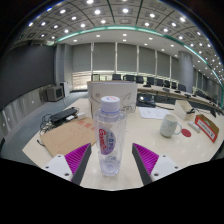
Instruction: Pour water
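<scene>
In the gripper view, the gripper (111,163) stood wide, its two fingers spread with their magenta pads (69,158) facing inward; a clear plastic water bottle (109,136) stood upright on the pale table (60,170) between them, at twelve o'clock from the fingertips, with a gap showing at either side, so nothing was yet gripped. The step in hand looked like the approach to the bottle; the next move would call for closing both fingers squarely on its body before lifting and tilting it. A white mug (171,126), the likely receiver, sat at two o'clock from the bottle, well apart; whether the bottle's cap was on could not be told. Directly beyond the bottle stood a white box-like container (110,97); a red packet (207,126) lay at three o'clock past the mug; dark cables and a device (58,118) lay at ten o'clock; none crowded the path to the mug.
</scene>
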Tool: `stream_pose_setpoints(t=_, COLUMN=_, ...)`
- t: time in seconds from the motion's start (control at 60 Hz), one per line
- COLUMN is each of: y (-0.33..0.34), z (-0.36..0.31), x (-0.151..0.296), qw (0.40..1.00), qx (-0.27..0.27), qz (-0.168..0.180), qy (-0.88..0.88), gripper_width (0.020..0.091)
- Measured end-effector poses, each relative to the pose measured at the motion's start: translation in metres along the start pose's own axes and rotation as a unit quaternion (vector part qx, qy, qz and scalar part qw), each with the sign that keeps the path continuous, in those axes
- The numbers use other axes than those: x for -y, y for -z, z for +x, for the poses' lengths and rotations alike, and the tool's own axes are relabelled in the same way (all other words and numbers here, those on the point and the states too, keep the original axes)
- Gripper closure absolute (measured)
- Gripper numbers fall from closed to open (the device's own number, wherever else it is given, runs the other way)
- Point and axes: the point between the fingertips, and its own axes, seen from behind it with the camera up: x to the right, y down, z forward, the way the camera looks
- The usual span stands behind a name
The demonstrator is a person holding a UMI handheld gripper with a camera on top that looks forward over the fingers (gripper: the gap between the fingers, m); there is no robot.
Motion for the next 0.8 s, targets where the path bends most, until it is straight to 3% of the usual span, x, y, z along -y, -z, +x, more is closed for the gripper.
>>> stream_pose_setpoints(t=0.117, y=-0.032, z=-0.001, x=-0.005, qw=1.0, qx=-0.01, qz=0.008, qy=0.0, gripper_width=0.0322)
stream_pose_setpoints(t=0.25, y=-0.048, z=-0.002, x=-0.009, qw=1.0, qx=-0.012, qz=0.016, qy=-0.001, gripper_width=0.0578)
stream_pose_setpoints(t=0.333, y=-0.046, z=-0.002, x=-0.007, qw=1.0, qx=-0.006, qz=0.018, qy=-0.009, gripper_width=0.061)
stream_pose_setpoints(t=0.433, y=-0.044, z=-0.003, x=0.001, qw=0.999, qx=0.007, qz=0.028, qy=-0.013, gripper_width=0.0696)
stream_pose_setpoints(t=0.533, y=-0.042, z=-0.001, x=0.024, qw=0.999, qx=0.007, qz=0.044, qy=-0.017, gripper_width=0.0756)
stream_pose_setpoints(t=0.683, y=-0.05, z=0.008, x=0.076, qw=0.995, qx=0.021, qz=0.066, qy=-0.074, gripper_width=0.0757)
stream_pose_setpoints(t=0.8, y=-0.061, z=0.021, x=0.126, qw=0.978, qx=0.064, qz=0.086, qy=-0.179, gripper_width=0.0757)
